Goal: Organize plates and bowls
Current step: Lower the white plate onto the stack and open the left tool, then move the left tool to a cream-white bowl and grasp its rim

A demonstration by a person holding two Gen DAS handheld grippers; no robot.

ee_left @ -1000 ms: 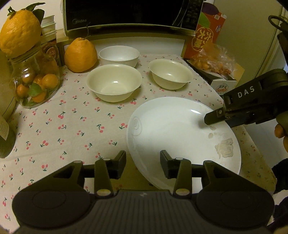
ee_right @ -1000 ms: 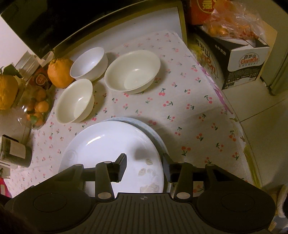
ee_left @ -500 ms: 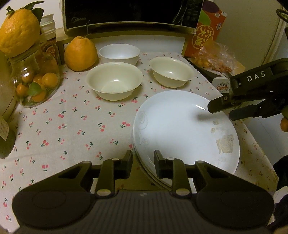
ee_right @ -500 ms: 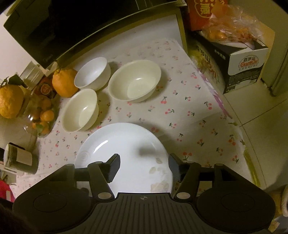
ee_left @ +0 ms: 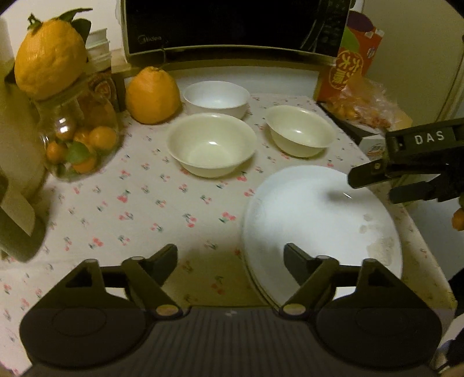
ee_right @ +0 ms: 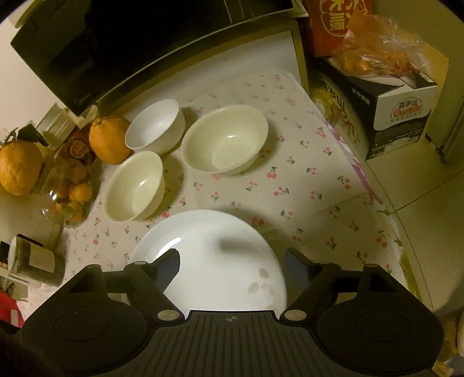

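A white plate (ee_left: 319, 226) lies on top of another plate, whose rim shows beneath it at the near right of the cherry-print tablecloth (ee_left: 130, 203). My left gripper (ee_left: 232, 261) hangs over the stack's near-left rim. Its jaws are opening and the pads are off the plate. My right gripper (ee_right: 233, 261) hovers over the same plate (ee_right: 208, 261). Its jaws are opening too and grip nothing. It also shows as the right gripper (ee_left: 374, 188) above the plate's far right edge. Two cream bowls (ee_left: 211, 145) (ee_left: 298, 133) and a white bowl (ee_left: 216, 97) stand apart behind.
A microwave (ee_left: 232, 26) fills the back. A large orange (ee_left: 152, 97), a glass jar of fruit (ee_left: 78, 142) with another orange (ee_left: 49, 58) on top, and a dark bottle (ee_left: 17, 220) stand at the left. A carton (ee_right: 400, 110) and a bagged fruit pile (ee_right: 374, 43) lie past the table's right edge.
Both grippers' jaws have spread wide. The left one had narrowed at the plate's rim and then let go. The top plate, offset before, now lies in line over the lower plate.
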